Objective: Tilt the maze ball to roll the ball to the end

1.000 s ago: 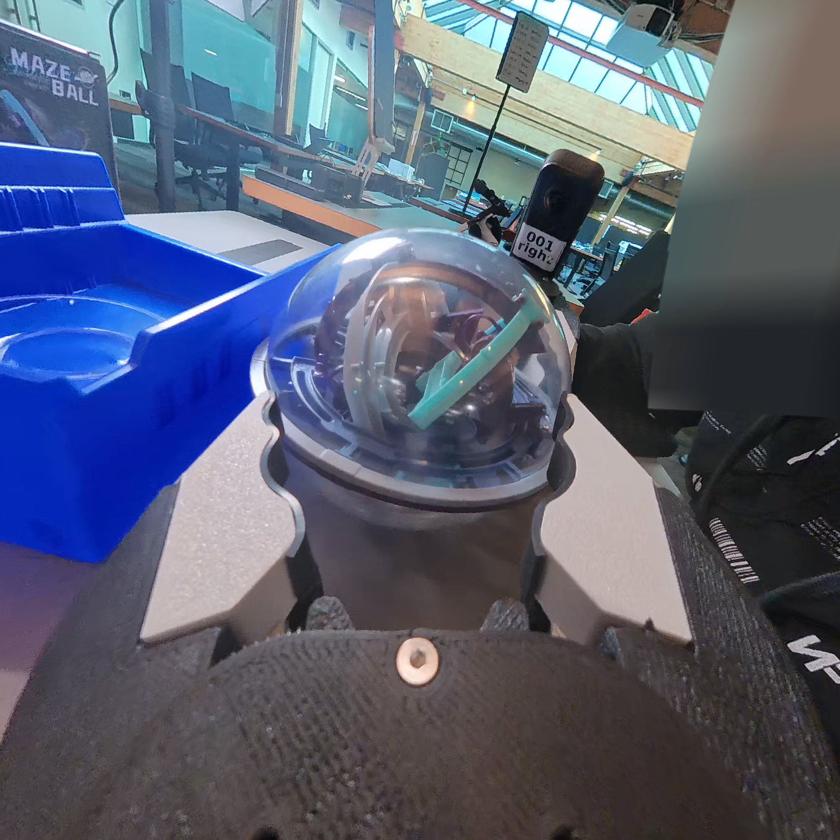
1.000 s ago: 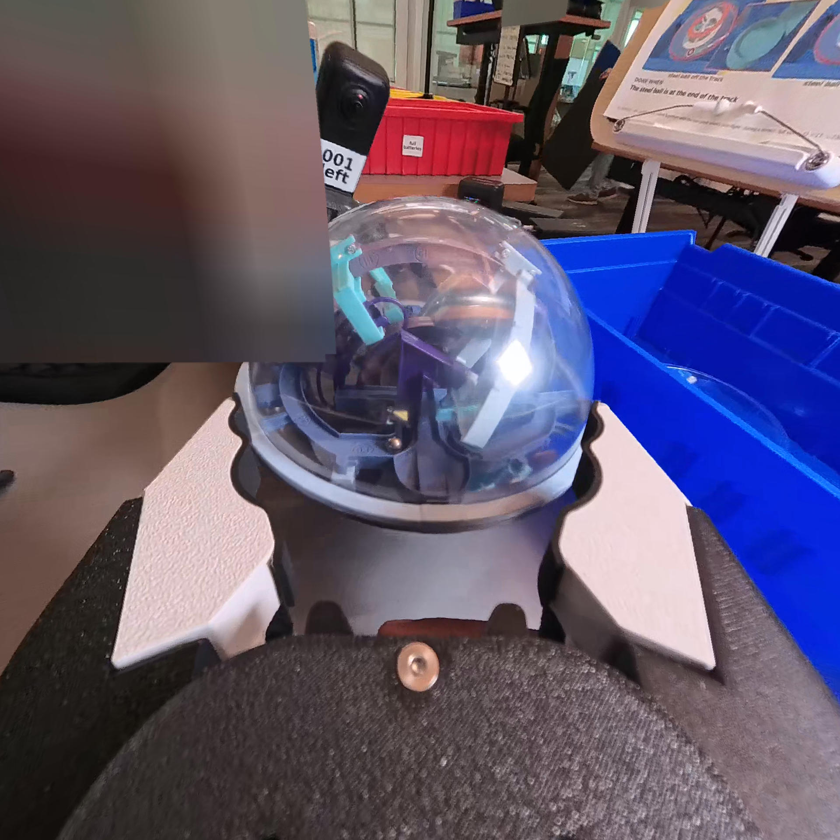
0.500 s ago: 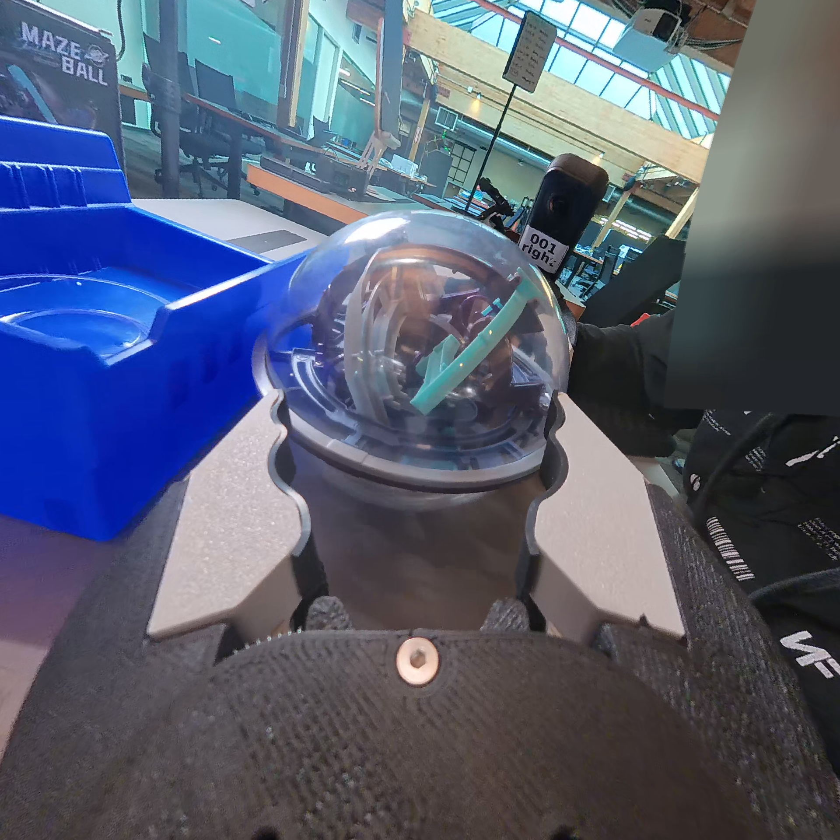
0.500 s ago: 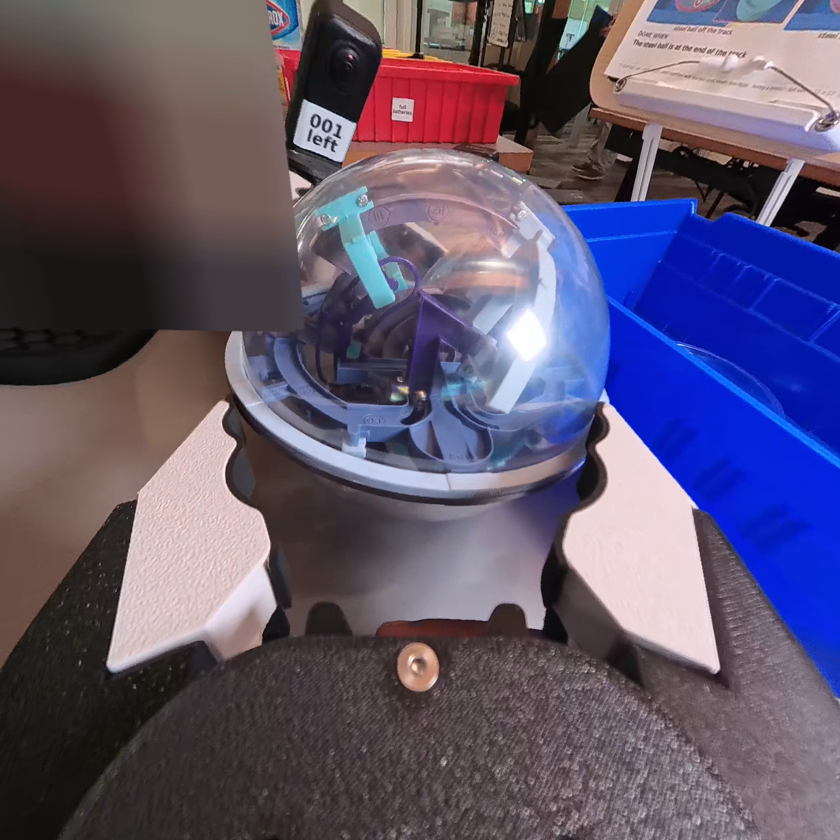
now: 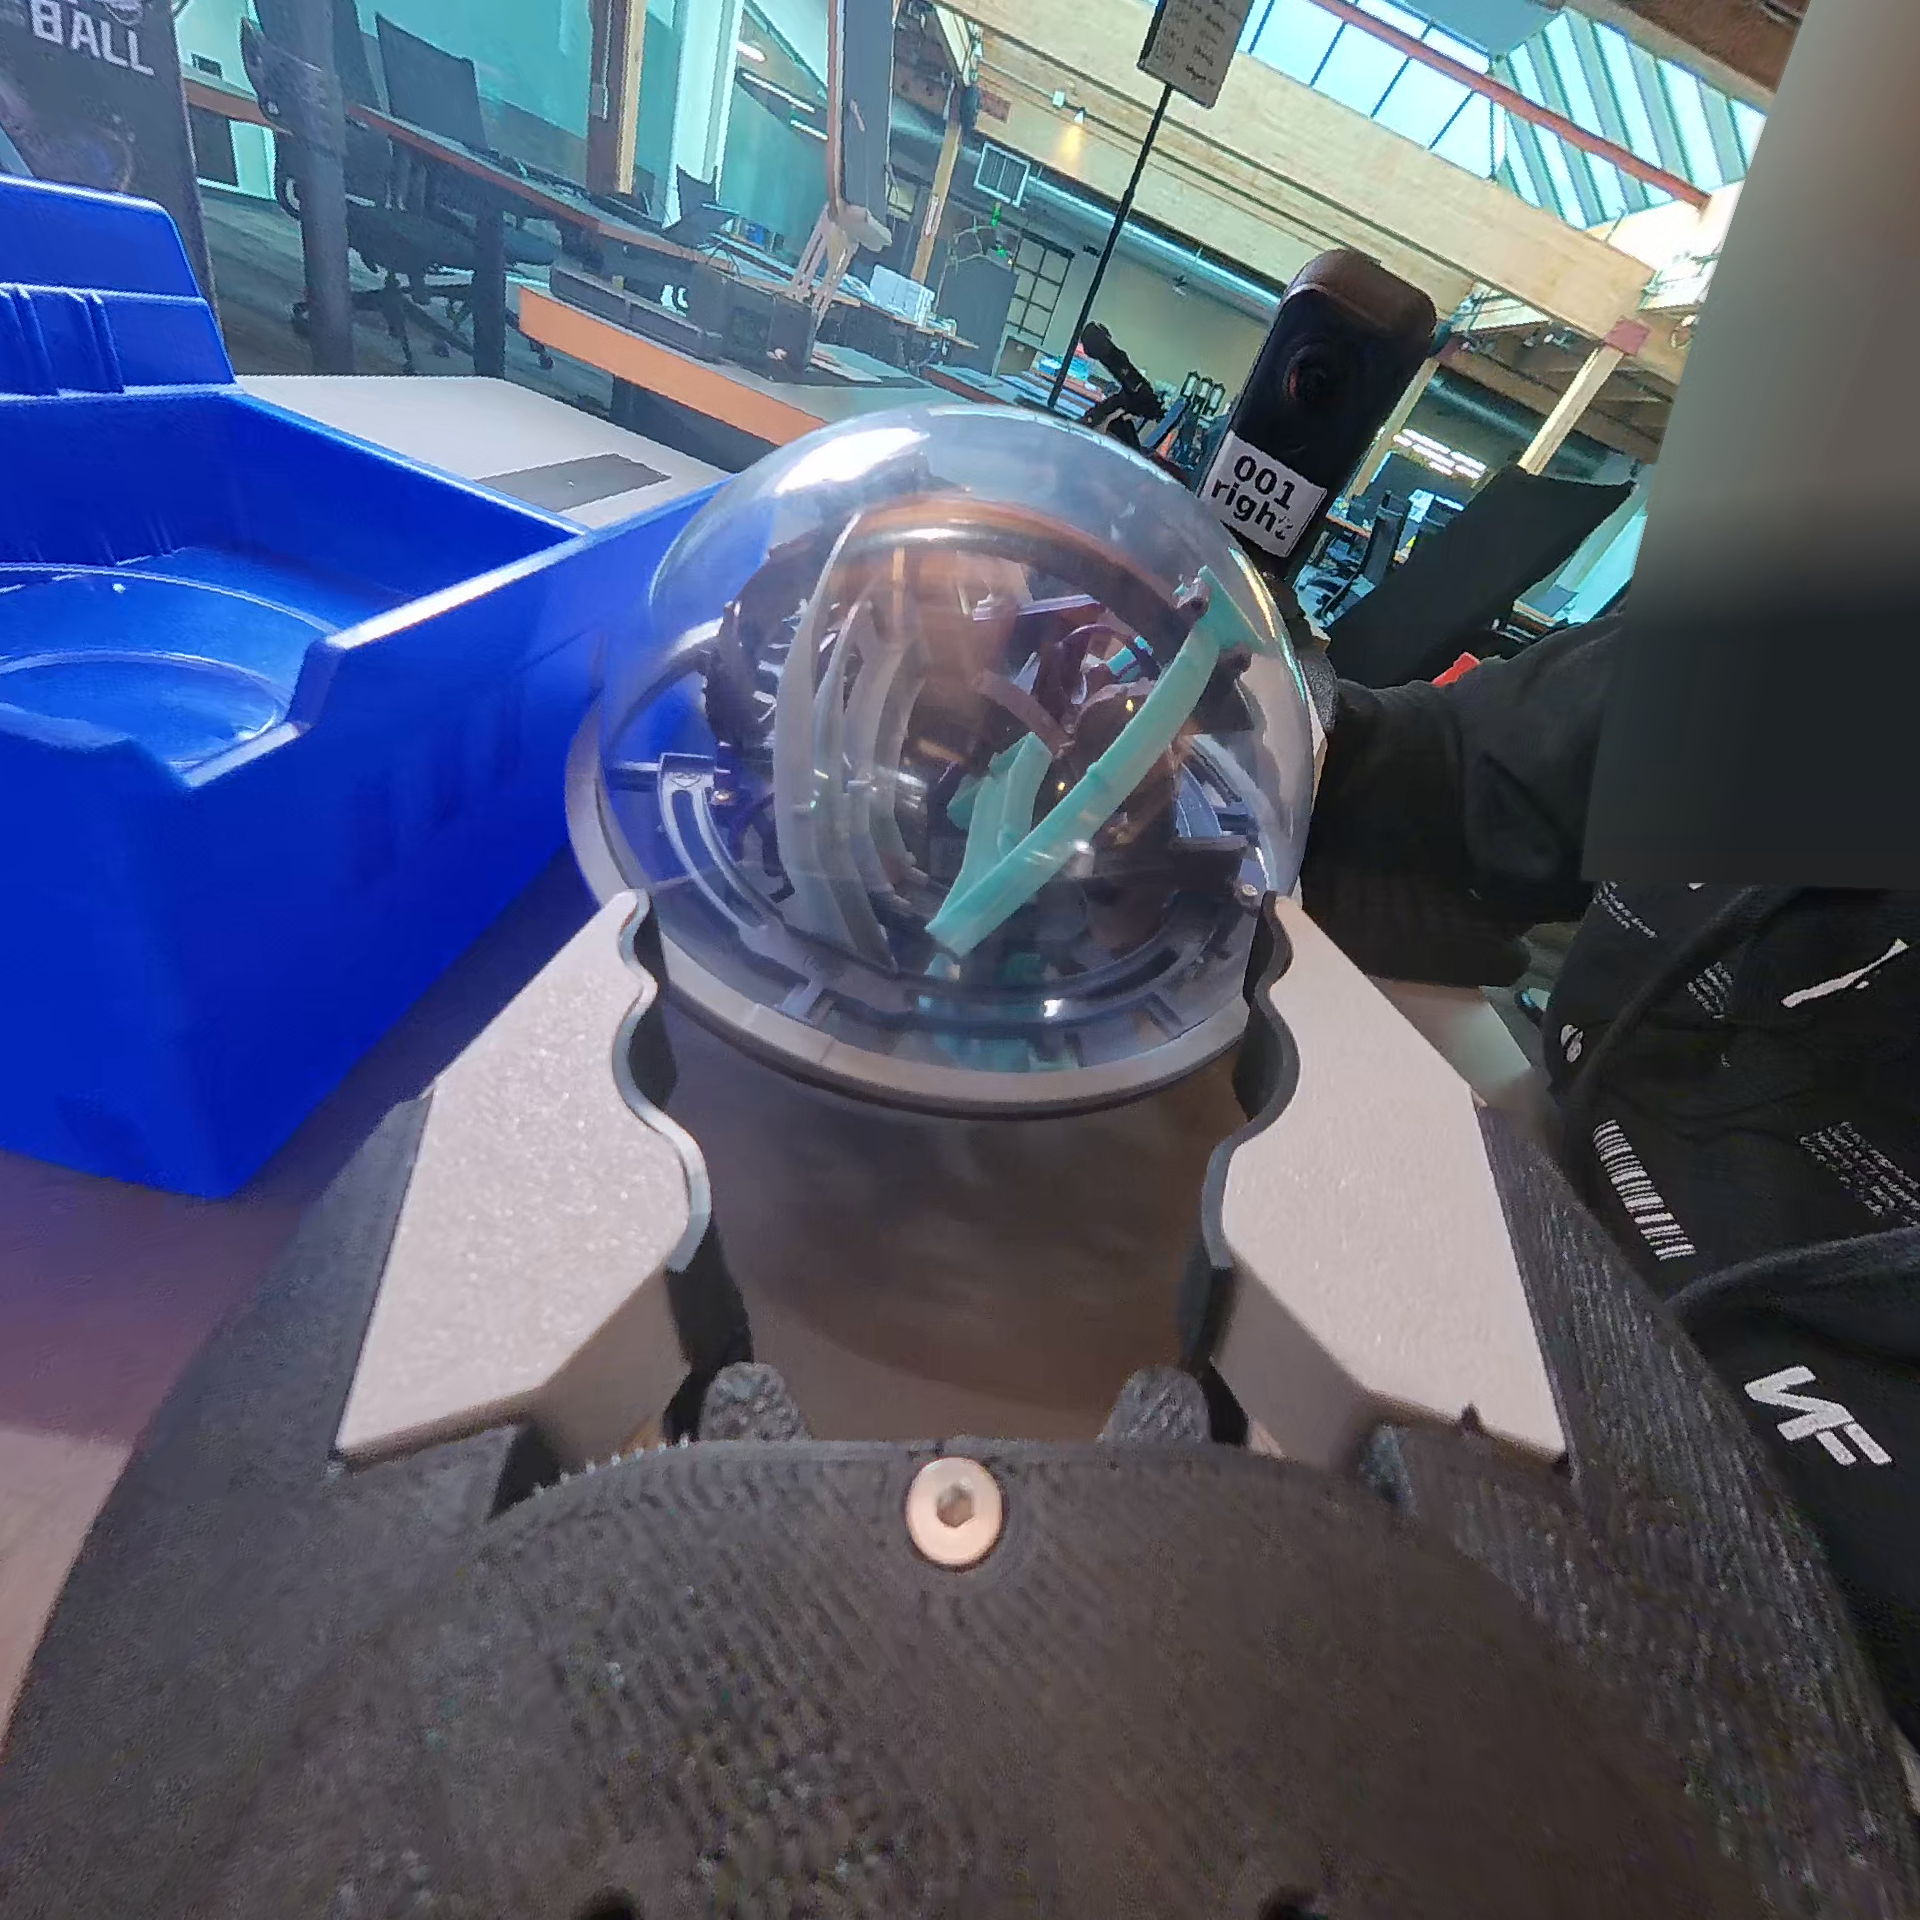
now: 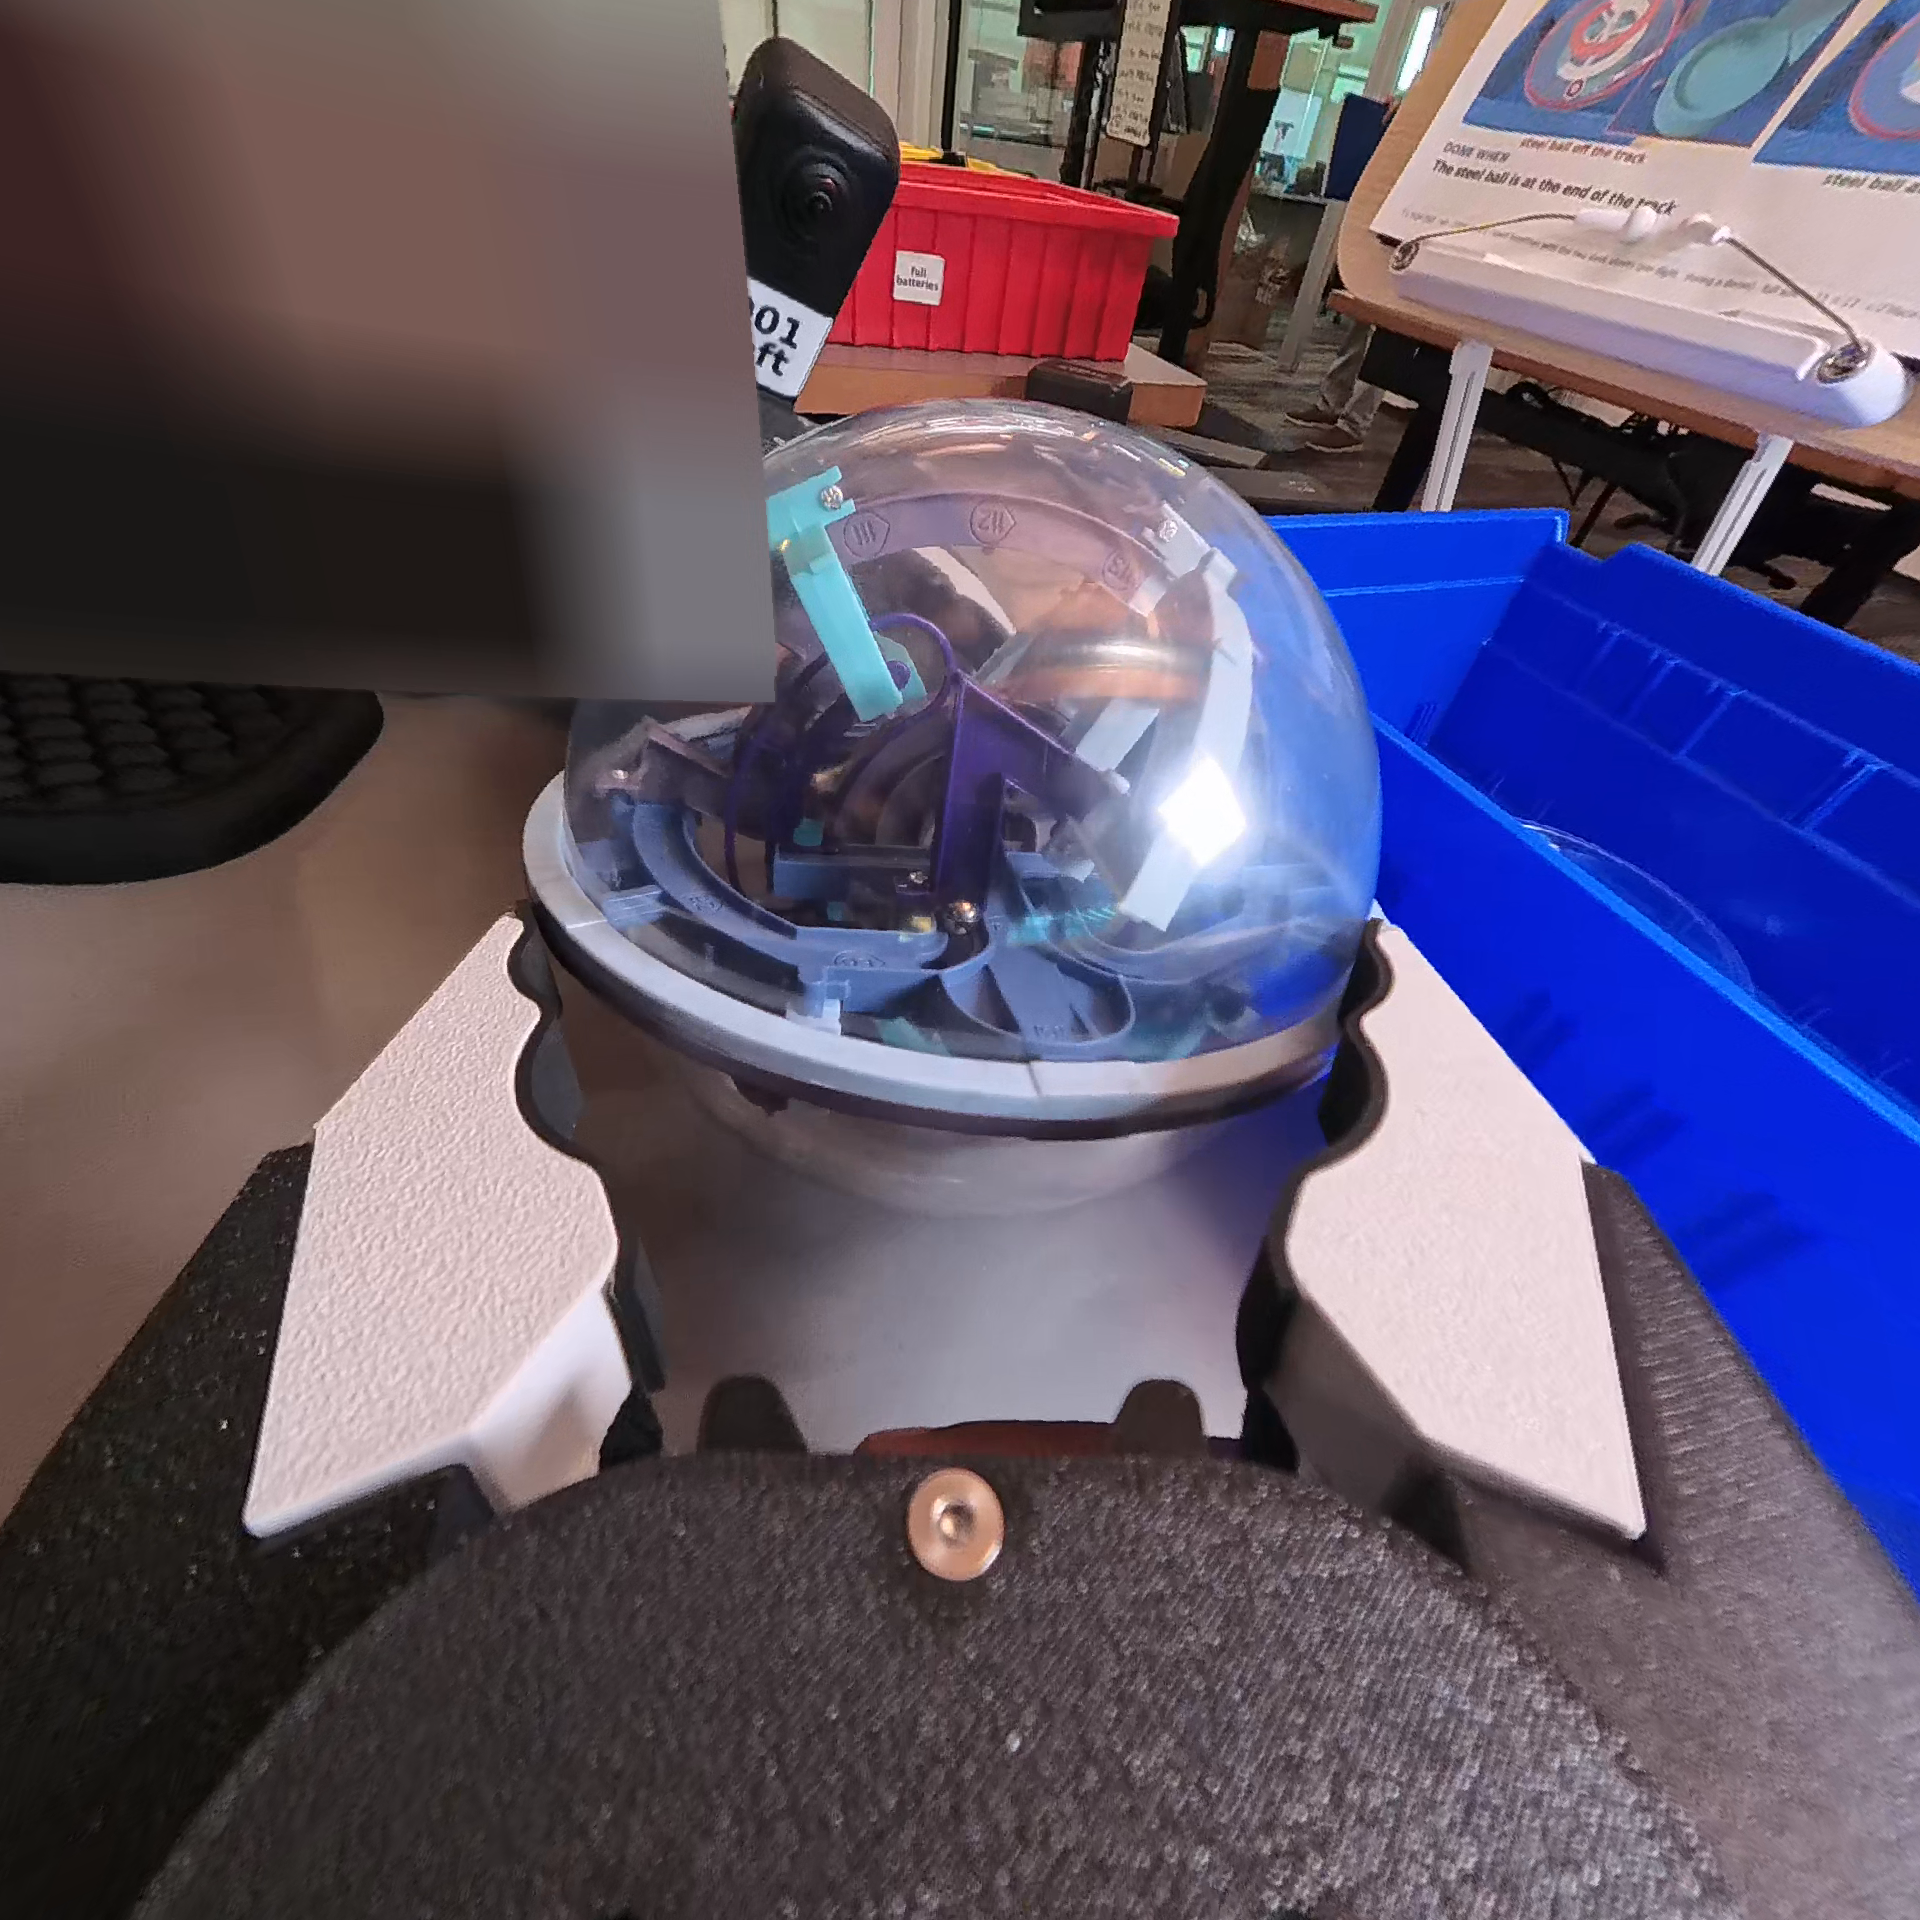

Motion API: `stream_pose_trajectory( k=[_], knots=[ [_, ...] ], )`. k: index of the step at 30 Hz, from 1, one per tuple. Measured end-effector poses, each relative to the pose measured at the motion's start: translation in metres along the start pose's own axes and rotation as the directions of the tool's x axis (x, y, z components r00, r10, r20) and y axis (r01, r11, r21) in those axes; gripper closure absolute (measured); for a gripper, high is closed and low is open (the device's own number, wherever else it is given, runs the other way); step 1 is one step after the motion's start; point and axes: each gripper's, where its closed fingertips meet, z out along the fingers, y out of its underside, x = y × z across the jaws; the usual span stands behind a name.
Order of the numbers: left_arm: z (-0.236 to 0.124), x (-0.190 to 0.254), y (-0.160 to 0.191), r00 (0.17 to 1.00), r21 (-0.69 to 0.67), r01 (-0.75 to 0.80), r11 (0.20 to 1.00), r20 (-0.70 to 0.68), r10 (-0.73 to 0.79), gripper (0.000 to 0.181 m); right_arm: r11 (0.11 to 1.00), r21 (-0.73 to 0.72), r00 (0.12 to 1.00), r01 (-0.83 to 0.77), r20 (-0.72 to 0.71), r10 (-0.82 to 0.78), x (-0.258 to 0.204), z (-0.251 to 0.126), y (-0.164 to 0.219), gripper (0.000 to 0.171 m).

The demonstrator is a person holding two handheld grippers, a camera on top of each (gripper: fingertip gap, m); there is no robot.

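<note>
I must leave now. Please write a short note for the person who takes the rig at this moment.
Left tongs: shut on the maze ball.
Right tongs: shut on the same maze ball, from the opposite side.
The small steel ball sits on the blue track low in the dome. A blue bin stands beside.
Done: sphere gripped. Left: tilt until the ball reaches the end.

- One maze ball (image 5: 940, 748), a clear dome over coloured tracks.
- One small steel ball (image 6: 964, 911) inside it.
- Two grippers: the left gripper (image 5: 948, 940) and the right gripper (image 6: 951, 961).
- One blue bin (image 5: 239, 831).
- One red bin (image 6: 997, 265).
- One clipboard (image 6: 1662, 197).
</note>
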Motion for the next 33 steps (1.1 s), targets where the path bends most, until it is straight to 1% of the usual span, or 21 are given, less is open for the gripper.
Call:
stream_pose_trajectory(
  k=[3, 5, 7, 9, 10, 12, 13, 17, 21, 24, 26, 30, 33],
  knots=[
    [-0.004, -0.002, -0.004, 0.998, -0.015, -0.037, 0.999, 0.048, 0.038, 0.072, 1.0, 0.004, 1.0, -0.016, -0.004, 0.016, 0.001, 0.0, -0.001, 0.028],
    [-0.009, -0.003, -0.02, 0.987, 0.021, -0.111, 0.994, 0.123, 0.107, 0.065, 1.0, 0.01, 1.0, -0.021, -0.005, 0.021, 0.001, 0.0, -0.003, 0.029],
    [-0.008, 0.005, -0.039, 0.973, 0.05, -0.17, 0.984, 0.168, 0.159, 0.057, 1.0, 0.013, 1.0, -0.018, -0.01, 0.018, 0.001, 0.001, -0.006, 0.03],
    [0.002, 0.013, -0.046, 0.96, 0.016, -0.216, 0.976, 0.188, 0.209, 0.048, 1.0, 0.021, 1.0, -0.017, -0.017, 0.017, 0.0, 0.005, -0.01, 0.031],
    [0.008, 0.014, -0.044, 0.954, -0.018, -0.228, 0.973, 0.195, 0.227, 0.044, 0.999, 0.029, 1.0, -0.021, -0.019, 0.021, -0.001, 0.007, -0.013, 0.032],
    [0.017, 0.009, -0.032, 0.945, -0.095, -0.234, 0.968, 0.213, 0.249, 0.045, 0.998, 0.054, 0.999, -0.027, -0.019, 0.028, -0.004, 0.009, -0.02, 0.034],
    [0.019, 0.007, -0.027, 0.948, -0.104, -0.223, 0.969, 0.208, 0.241, 0.043, 0.997, 0.069, 0.999, -0.03, -0.018, 0.031, -0.006, 0.01, -0.023, 0.034],
    [0.014, 0.002, -0.027, 0.97, -0.019, -0.167, 0.986, 0.178, 0.167, 0.044, 0.997, 0.063, 0.998, -0.05, -0.025, 0.052, -0.004, 0.007, -0.021, 0.029],
    [0.01, -0.003, -0.025, 0.983, 0.005, -0.098, 0.995, 0.157, 0.096, 0.046, 0.997, 0.002, 0.997, -0.08, -0.023, 0.08, 0.003, 0.005, -0.001, 0.025],
    [0.011, -0.002, -0.01, 0.993, -0.032, -0.009, 0.999, 0.119, 0.012, 0.047, 0.994, -0.04, 0.995, -0.099, -0.032, 0.098, 0.003, 0.013, 0.009, 0.024],
    [0.015, 0.002, 0.005, 0.995, -0.083, 0.019, 0.996, 0.097, -0.011, 0.047, 0.996, -0.034, 0.996, -0.08, -0.037, 0.079, 0.002, 0.016, 0.006, 0.023],
    [0.014, 0.006, 0.009, 0.996, -0.122, 0.009, 0.992, 0.094, 0.003, 0.05, 0.996, -0.031, 0.996, -0.084, -0.002, 0.084, -0.001, 0.012, 0.005, 0.022],
    [0.011, 0.008, 0.015, 0.998, -0.174, -0.003, 0.985, 0.063, 0.014, 0.055, 0.995, -0.026, 0.994, -0.101, 0.026, 0.102, -0.002, 0.01, 0.003, 0.022]
  ],
)
